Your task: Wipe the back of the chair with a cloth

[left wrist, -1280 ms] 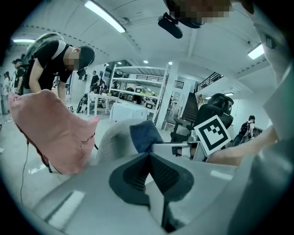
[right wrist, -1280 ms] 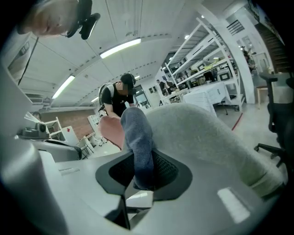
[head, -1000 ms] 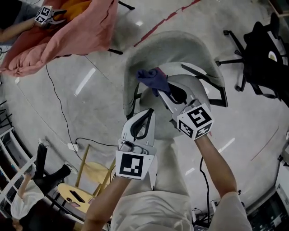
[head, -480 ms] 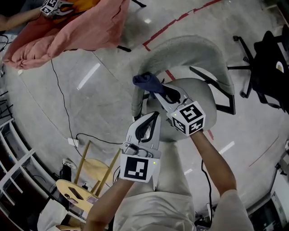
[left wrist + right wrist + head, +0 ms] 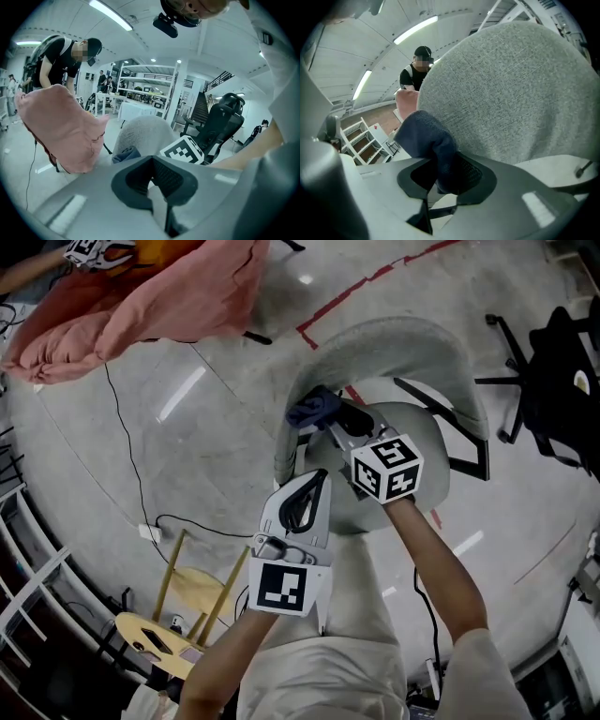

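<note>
The chair has a curved grey fabric back (image 5: 403,338) and a pale seat (image 5: 412,442). My right gripper (image 5: 330,424) is shut on a dark blue cloth (image 5: 314,409), which rests against the left end of the back. In the right gripper view the cloth (image 5: 426,136) bulges out of the jaws of the right gripper (image 5: 445,180), right beside the grey back (image 5: 511,93). My left gripper (image 5: 322,480) hovers below, near the seat's left edge, shut and holding nothing. The left gripper view shows the left gripper (image 5: 154,176), the cloth (image 5: 125,153) and the back (image 5: 140,133) ahead.
Another person holds a big pink fabric (image 5: 159,296) at the upper left. A black office chair (image 5: 553,371) stands at the right and a wooden chair (image 5: 178,615) at the lower left. A cable (image 5: 131,465) and a red tape line (image 5: 356,282) lie on the floor.
My right gripper has turned at the wrist and carried the cloth a little along the left end of the chair back. The left gripper has hardly moved.
</note>
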Available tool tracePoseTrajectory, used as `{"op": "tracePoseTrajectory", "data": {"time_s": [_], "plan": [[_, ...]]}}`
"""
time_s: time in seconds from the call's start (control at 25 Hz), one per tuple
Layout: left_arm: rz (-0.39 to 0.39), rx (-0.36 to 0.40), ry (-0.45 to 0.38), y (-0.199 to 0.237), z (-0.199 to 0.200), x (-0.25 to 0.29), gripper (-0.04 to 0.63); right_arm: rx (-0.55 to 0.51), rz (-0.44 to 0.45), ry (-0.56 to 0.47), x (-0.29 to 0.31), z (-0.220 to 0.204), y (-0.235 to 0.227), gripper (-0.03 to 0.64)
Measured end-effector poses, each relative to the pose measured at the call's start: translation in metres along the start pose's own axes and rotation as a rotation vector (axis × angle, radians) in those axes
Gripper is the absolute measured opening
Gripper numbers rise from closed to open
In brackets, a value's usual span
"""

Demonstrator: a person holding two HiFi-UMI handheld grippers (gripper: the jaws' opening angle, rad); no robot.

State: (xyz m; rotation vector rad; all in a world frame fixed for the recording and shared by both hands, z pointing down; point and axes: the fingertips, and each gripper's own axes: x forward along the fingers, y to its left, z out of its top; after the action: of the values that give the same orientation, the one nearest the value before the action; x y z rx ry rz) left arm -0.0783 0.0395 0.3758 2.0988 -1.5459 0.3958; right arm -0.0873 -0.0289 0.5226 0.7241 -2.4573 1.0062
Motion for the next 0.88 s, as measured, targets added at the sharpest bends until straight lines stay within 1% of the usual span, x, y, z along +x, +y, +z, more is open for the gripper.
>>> {"op": "tracePoseTrajectory", "data": {"time_s": [0.12,0.2,0.44,0.6,0.76,0.88], "plan": [[-0.005,0.004,0.002,-0.001,0.001,0.002,0.0,0.079,-0.032,-0.009,0.003,0.0,-0.009,0.114],[-0.008,0.003,0.002,-0.002,0.002,0.003,0.0,0.106,-0.045,-0.016,0.004,0.001,-0.013,0.114],[-0.01,-0.036,0.021,0.001,-0.004,0.005,0.0,0.114,-0.056,-0.024,0.003,0.006,-0.018,0.115],[0.001,-0.049,0.022,0.005,-0.005,0.005,0.0,0.124,-0.079,-0.04,-0.001,0.013,-0.029,0.115],[0.002,-0.04,0.028,0.004,-0.007,0.005,0.0,0.133,-0.101,-0.05,-0.005,0.019,-0.041,0.115],[0.005,-0.032,0.036,0.003,-0.009,0.007,0.0,0.162,-0.126,-0.071,-0.011,0.025,-0.053,0.115]]}}
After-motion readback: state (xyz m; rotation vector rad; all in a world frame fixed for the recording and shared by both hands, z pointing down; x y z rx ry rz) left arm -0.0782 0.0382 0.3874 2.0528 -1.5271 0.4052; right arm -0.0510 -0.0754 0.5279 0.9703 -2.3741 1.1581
